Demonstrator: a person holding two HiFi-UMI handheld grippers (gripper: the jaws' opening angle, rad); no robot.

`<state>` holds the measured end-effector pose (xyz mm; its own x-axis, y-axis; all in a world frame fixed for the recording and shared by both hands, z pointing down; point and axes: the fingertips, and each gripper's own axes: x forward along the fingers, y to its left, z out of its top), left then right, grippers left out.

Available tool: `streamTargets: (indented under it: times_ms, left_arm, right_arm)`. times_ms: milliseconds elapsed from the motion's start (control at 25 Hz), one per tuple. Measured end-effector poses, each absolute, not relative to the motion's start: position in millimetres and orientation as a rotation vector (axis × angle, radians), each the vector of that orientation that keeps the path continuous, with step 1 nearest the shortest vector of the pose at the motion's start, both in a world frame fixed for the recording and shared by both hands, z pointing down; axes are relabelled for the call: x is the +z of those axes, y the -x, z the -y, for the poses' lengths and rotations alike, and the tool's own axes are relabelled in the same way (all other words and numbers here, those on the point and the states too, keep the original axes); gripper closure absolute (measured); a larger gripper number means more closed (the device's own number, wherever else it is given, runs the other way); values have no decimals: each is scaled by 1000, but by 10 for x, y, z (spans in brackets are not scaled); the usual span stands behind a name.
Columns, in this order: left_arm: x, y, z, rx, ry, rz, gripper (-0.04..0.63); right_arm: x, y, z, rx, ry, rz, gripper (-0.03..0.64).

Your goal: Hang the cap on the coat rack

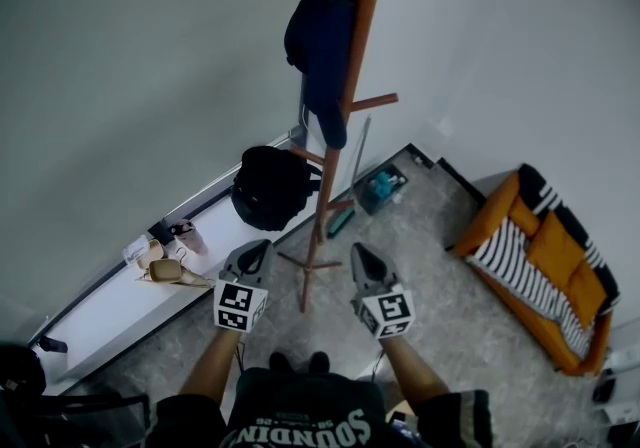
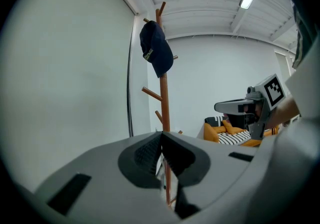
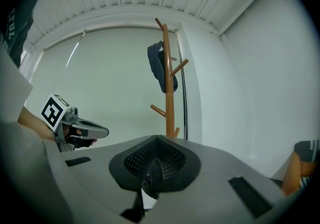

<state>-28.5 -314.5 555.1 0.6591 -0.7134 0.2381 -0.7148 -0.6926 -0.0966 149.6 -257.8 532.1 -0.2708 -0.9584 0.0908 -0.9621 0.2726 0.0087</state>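
**Floor** (image 1: 440, 236): grey, mottled stone pattern. It carries everything listed below.

**Sofa** (image 1: 545, 271): orange with black-and-white striped cushions. It stands at the right, well apart from the rack.

**Ledge** (image 1: 110, 311): a long, low, white ledge running along the foot of the wall at the left.

**Coat rack** (image 1: 328, 186): a brown wooden pole with angled pegs on a cross-shaped foot, standing near the wall and directly ahead of the person.

**Backpack** (image 1: 270, 186): black, hanging on a lower peg on the left side of the rack.

**Cap** (image 1: 318, 46): dark blue, hanging on a peg near the top of the pole with its brim pointing down. Neither tool touches it.

**Left tool** (image 1: 258, 251): held low in front of the person, aimed at the rack but well apart from it. Its own view shows the jaw tips pressed together with nothing between them.

**Right tool** (image 1: 362, 258): level with the left tool and just beside it. Its jaws are closed tip to tip and it holds nothing.

**Shoes** (image 1: 165, 269): a tan pair lying on the ledge.

**Status:** The hanging step looks finished, since the cap sits on its peg and both tools are clear of it. The next move seems to call only for checking that the cap sits securely. If it does not, one tool would need to reach up and open to reseat it.
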Motion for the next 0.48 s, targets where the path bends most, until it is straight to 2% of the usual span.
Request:
streamTargets:
  times_ms: [480]
  left_arm:
    - [5484,189,3148,400,-2877,1213,594]
  right_arm:
    - [5227,-1452,2598,61,-1820,2465,621]
